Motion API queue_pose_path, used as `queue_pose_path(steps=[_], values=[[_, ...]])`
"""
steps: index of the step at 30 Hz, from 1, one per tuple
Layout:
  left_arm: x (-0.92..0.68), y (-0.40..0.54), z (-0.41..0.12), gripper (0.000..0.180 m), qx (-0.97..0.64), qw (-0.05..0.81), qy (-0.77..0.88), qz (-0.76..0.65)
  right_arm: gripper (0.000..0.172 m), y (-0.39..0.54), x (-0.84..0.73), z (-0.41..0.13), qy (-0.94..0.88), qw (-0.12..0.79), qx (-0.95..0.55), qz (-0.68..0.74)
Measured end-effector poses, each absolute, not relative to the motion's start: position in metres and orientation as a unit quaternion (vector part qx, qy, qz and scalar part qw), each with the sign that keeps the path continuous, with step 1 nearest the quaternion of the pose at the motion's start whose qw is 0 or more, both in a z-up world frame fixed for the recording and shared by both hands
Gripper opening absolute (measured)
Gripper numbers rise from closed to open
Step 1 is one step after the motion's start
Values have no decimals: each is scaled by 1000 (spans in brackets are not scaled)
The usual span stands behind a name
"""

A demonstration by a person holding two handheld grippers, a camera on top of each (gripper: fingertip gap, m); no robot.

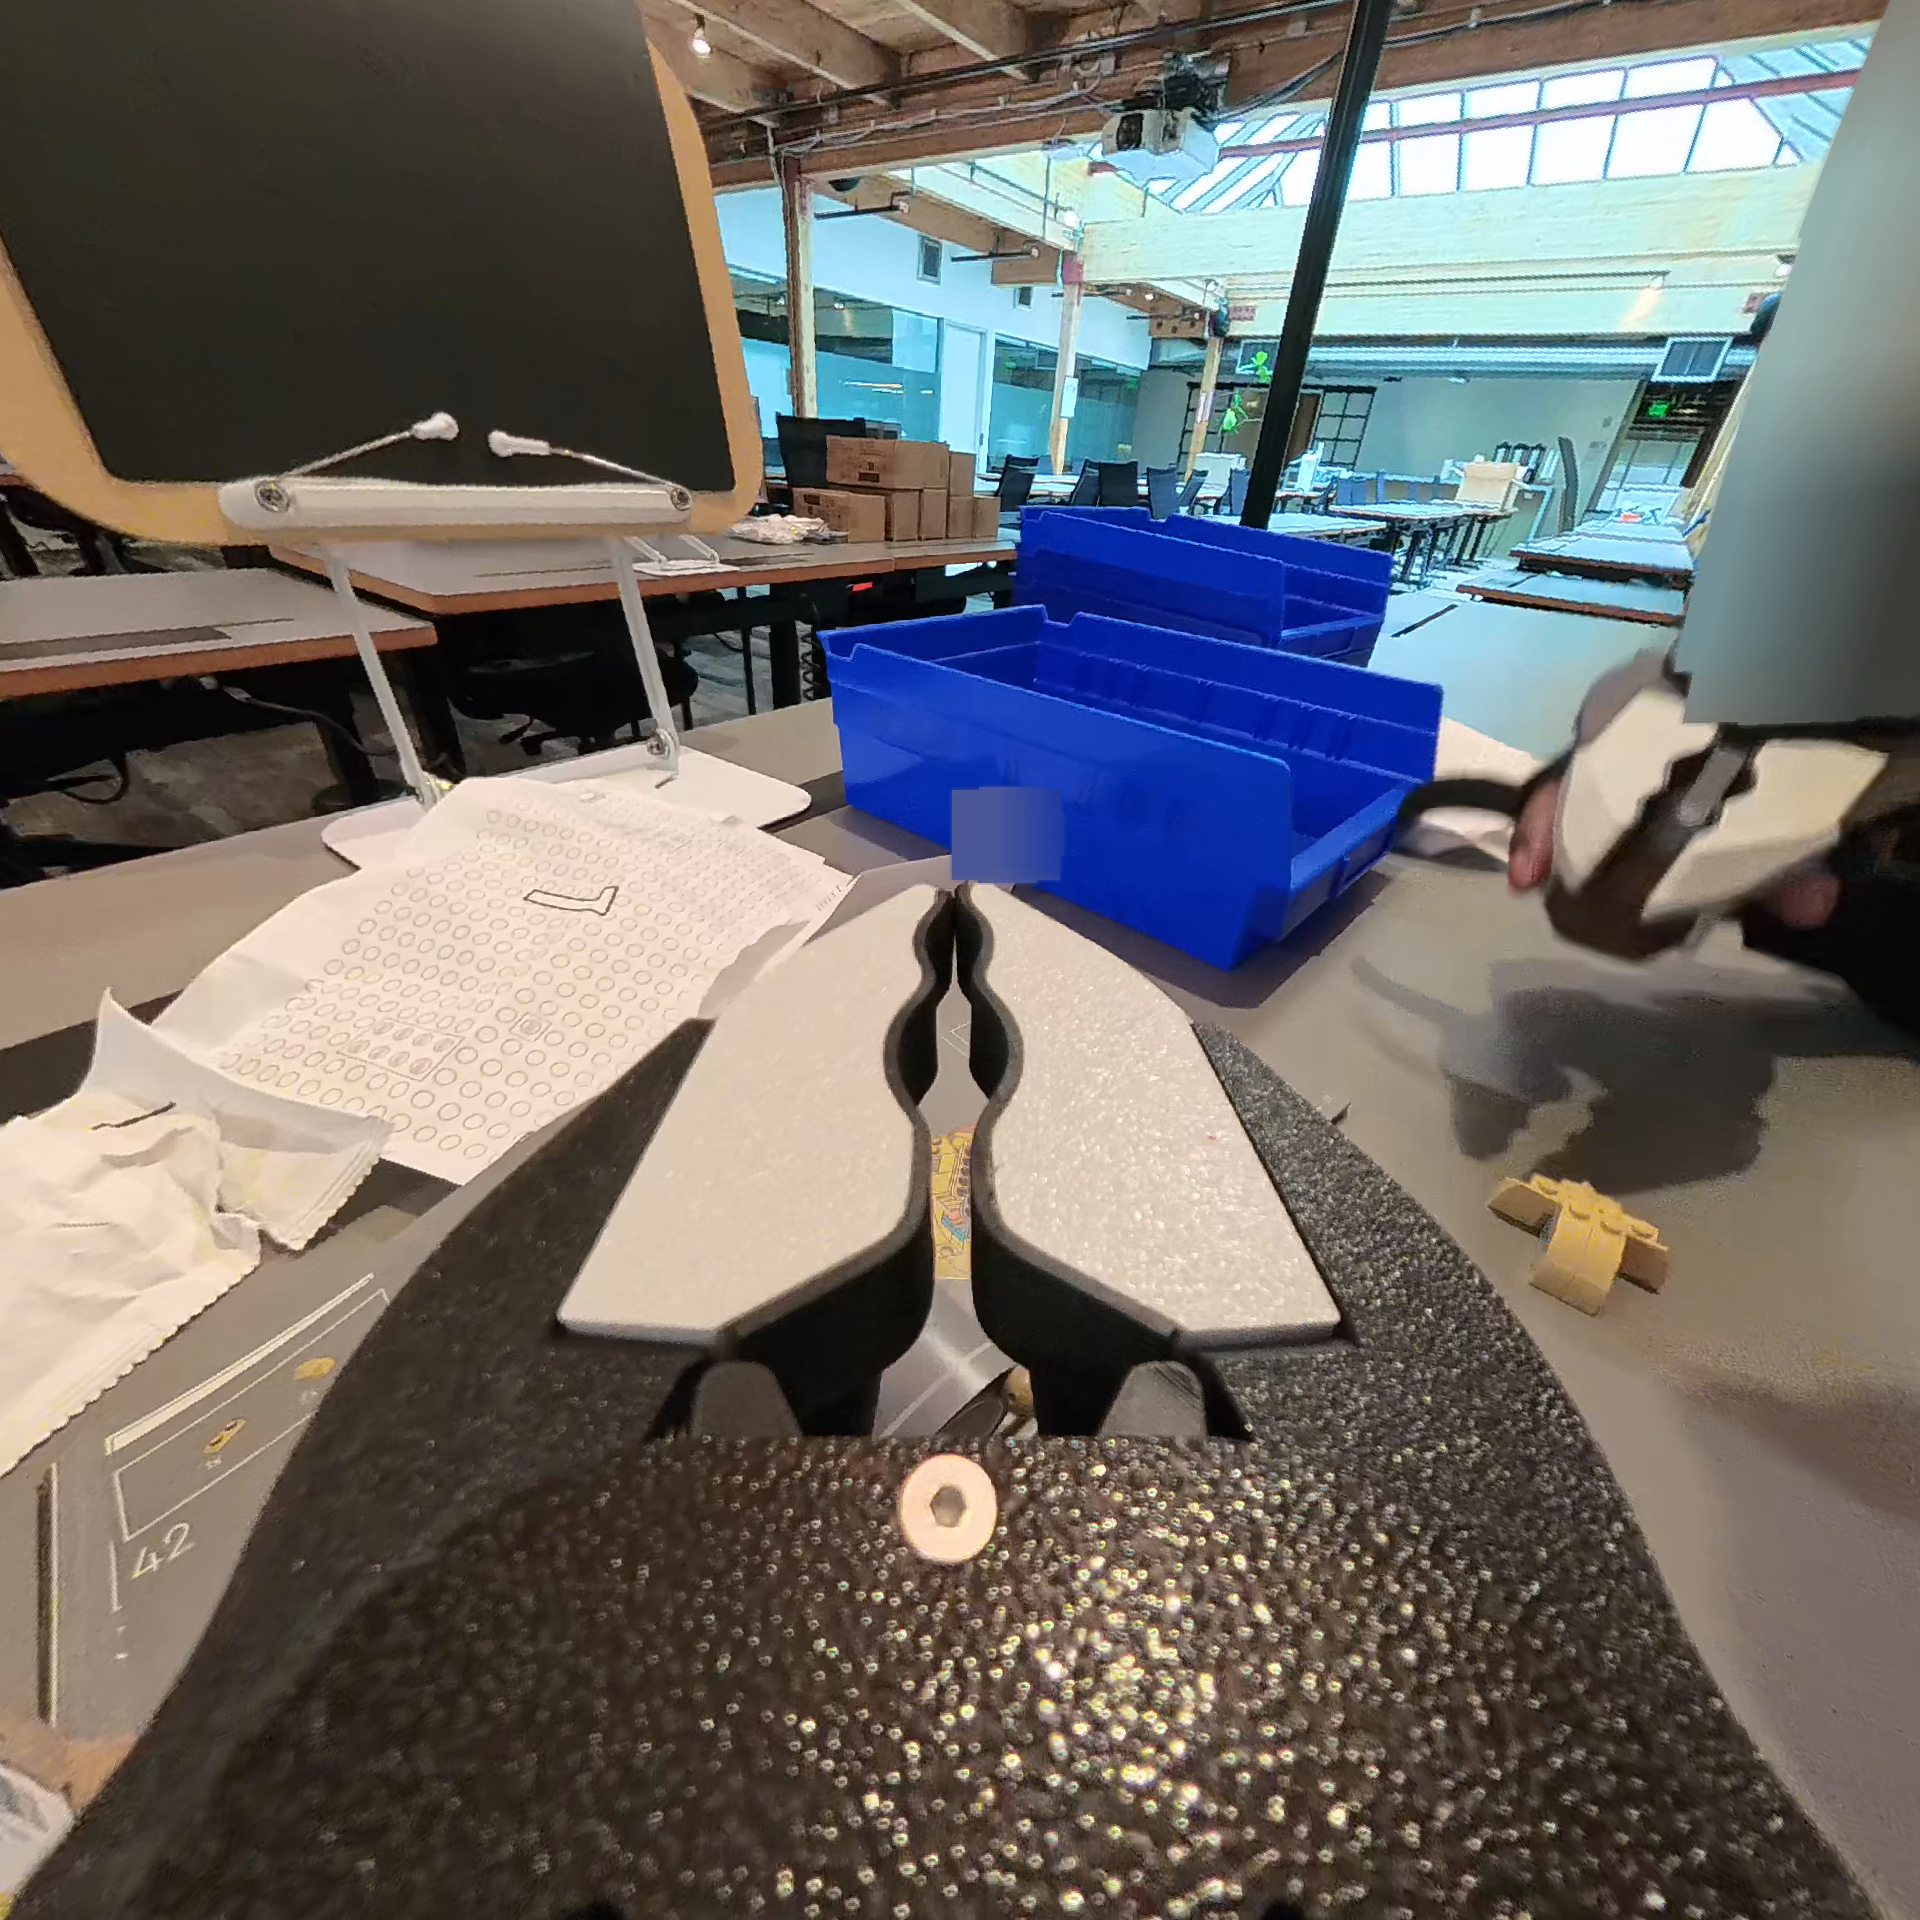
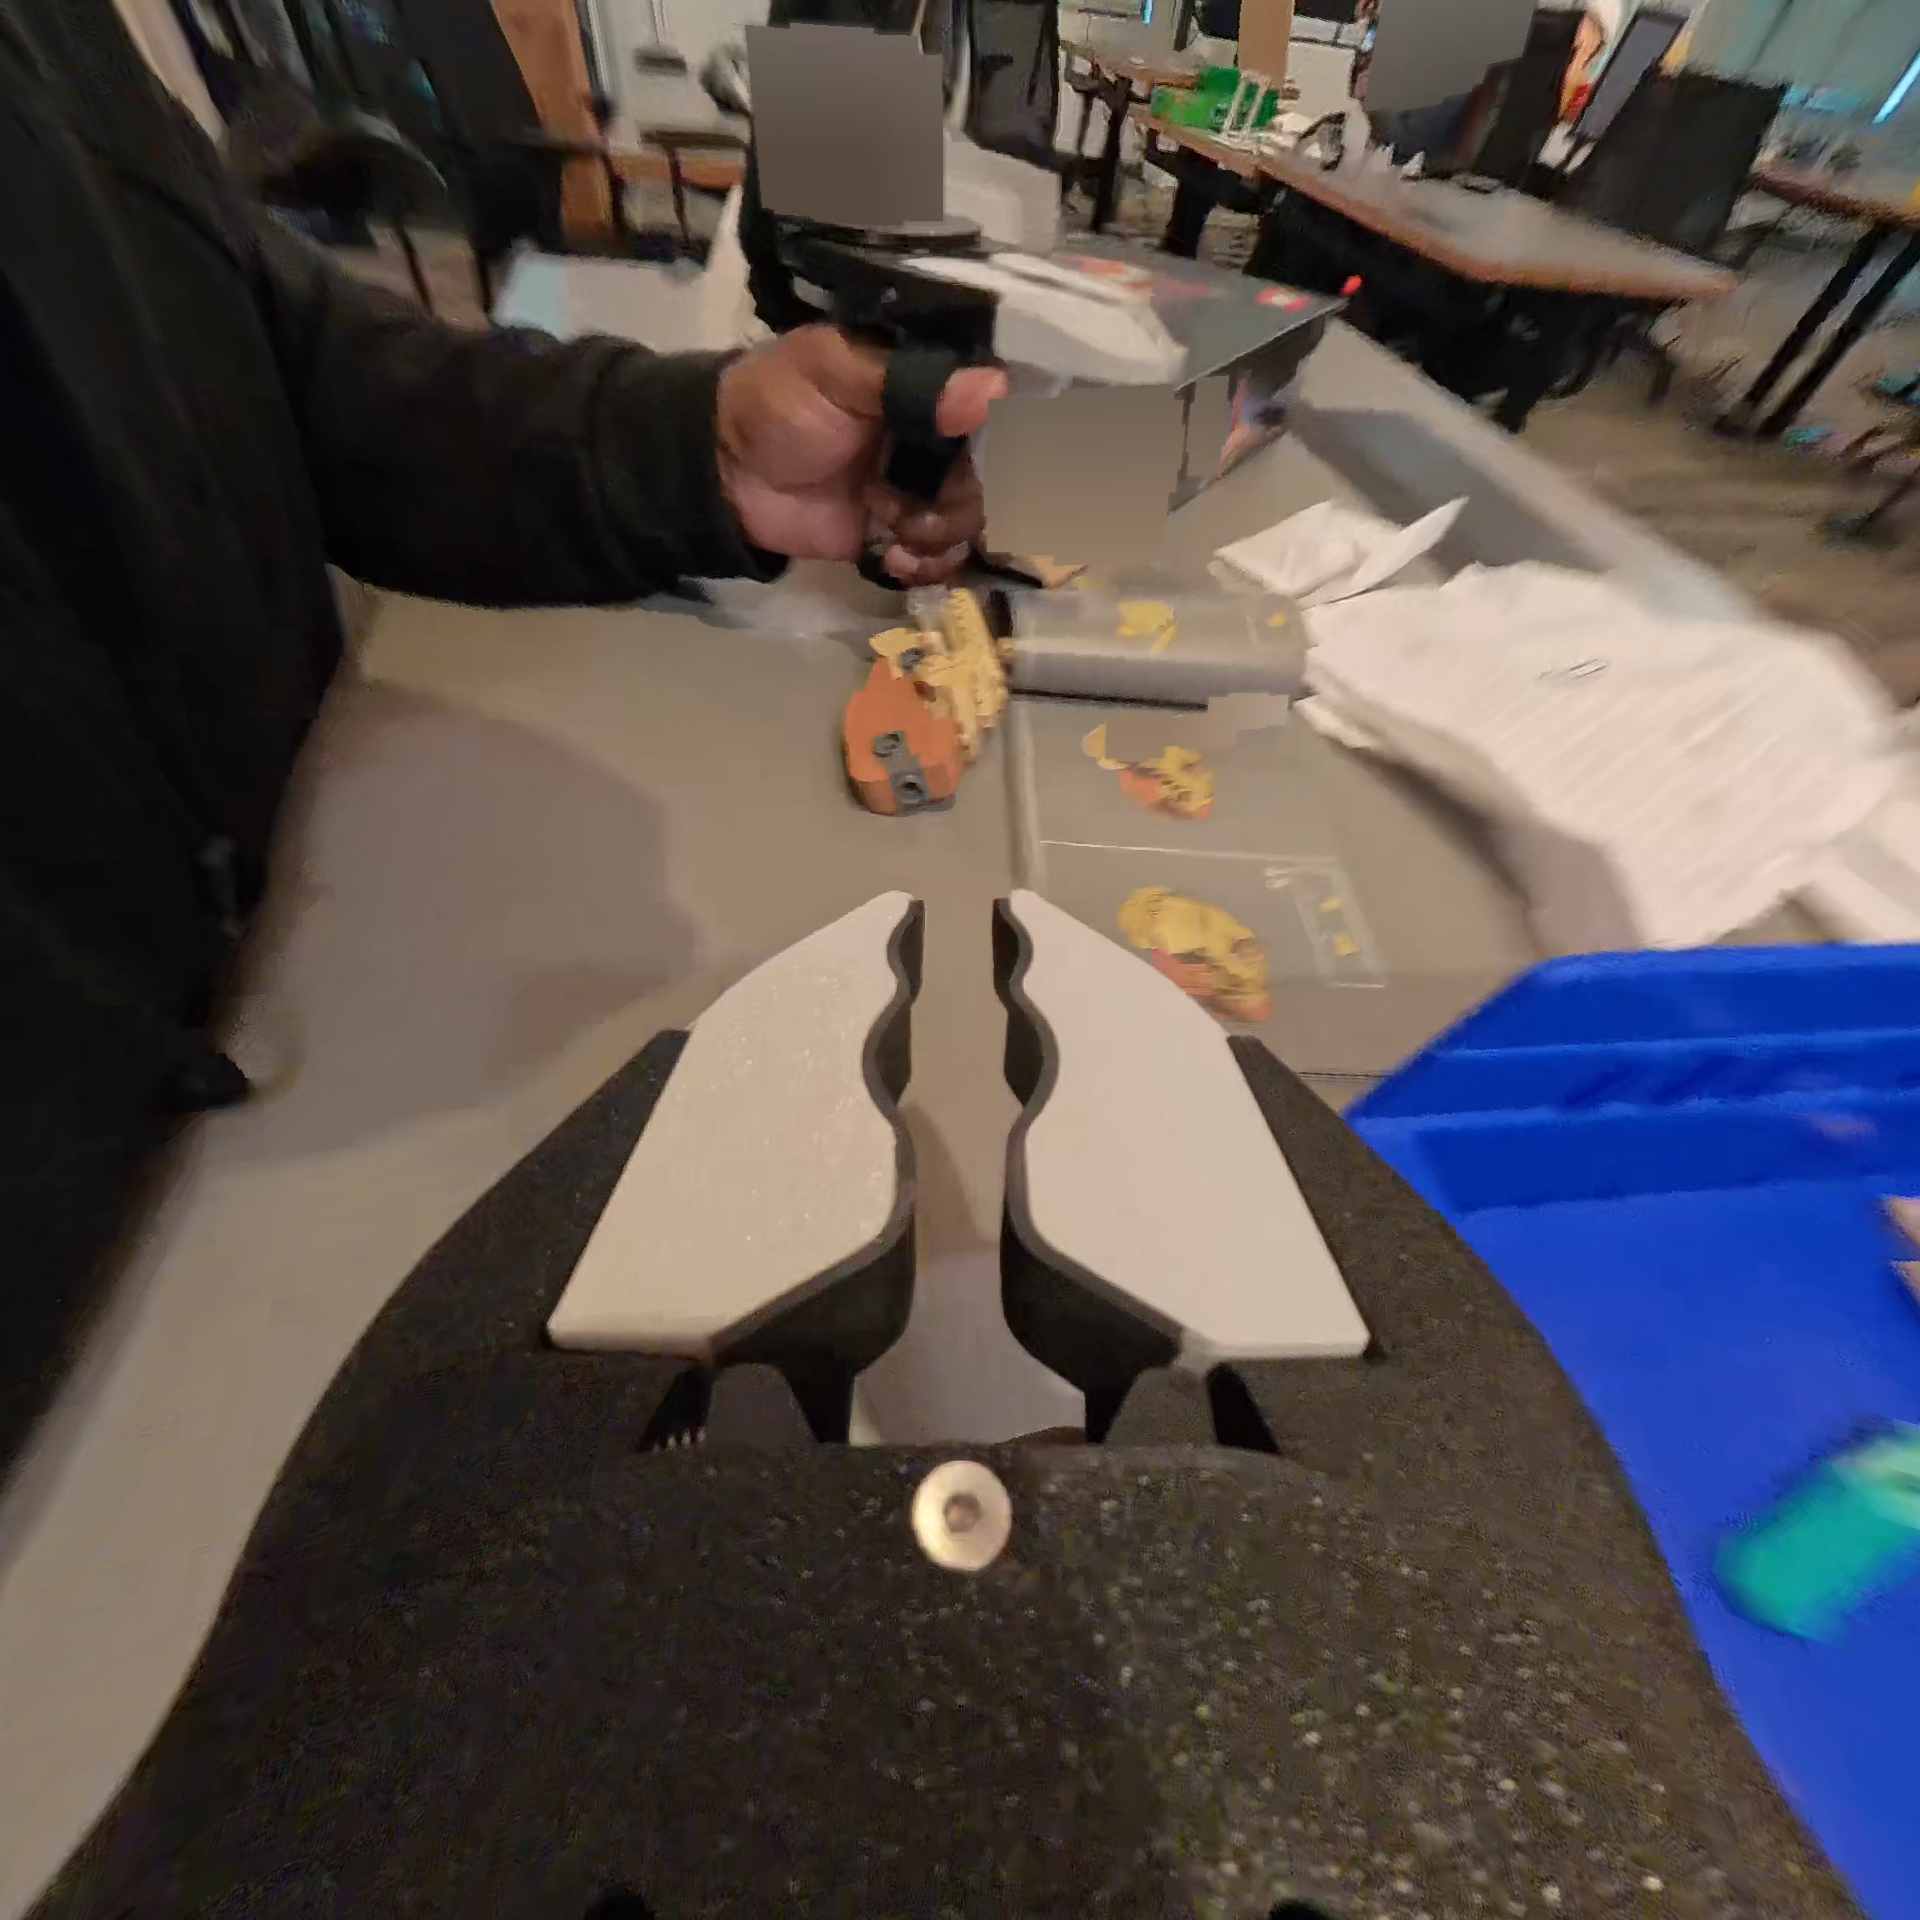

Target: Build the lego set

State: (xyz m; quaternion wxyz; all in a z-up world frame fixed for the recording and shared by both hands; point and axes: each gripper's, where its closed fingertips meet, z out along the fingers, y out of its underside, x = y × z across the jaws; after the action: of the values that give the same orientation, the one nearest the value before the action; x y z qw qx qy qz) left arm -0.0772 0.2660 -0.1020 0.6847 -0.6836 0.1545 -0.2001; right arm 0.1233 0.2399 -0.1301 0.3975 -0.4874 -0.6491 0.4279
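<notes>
Brick model lies well ahead of the open, empty right gripper.

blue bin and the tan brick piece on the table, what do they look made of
Blue bin: looks like moulded hard plastic, with a smooth, slightly glossy wall, ribbed slots and a formed rim. Tan brick piece: probably rigid plastic building bricks, matte to satin, with round studs on top and crisp block edges; it is too small to tell more.
</notes>
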Motion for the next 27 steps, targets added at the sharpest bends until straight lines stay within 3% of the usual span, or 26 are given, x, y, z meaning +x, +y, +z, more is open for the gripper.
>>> queue_pose_path(steps=[3, 5, 10, 17, 27], values=[[-73, 265, -102, 0, -683, 686, 167, -184, 13, 288, 145, -98, -707, 453, -459, 289], [-69, 264, -102, 0, -682, 688, 178, -173, 14, 342, 160, -91, -762, 441, -448, 156], [-64, 262, -101, 0, -679, 691, 216, -121, 31, 496, 189, -115, -837, 269, -469, -81], [-66, 262, -101, 0, -678, 692, 219, -114, 44, 562, 190, -189, -873, 43, -461, -152], [-66, 264, -106, 0, -683, 687, 215, -124, 42, 589, 202, -224, -856, -49, -463, -223]])
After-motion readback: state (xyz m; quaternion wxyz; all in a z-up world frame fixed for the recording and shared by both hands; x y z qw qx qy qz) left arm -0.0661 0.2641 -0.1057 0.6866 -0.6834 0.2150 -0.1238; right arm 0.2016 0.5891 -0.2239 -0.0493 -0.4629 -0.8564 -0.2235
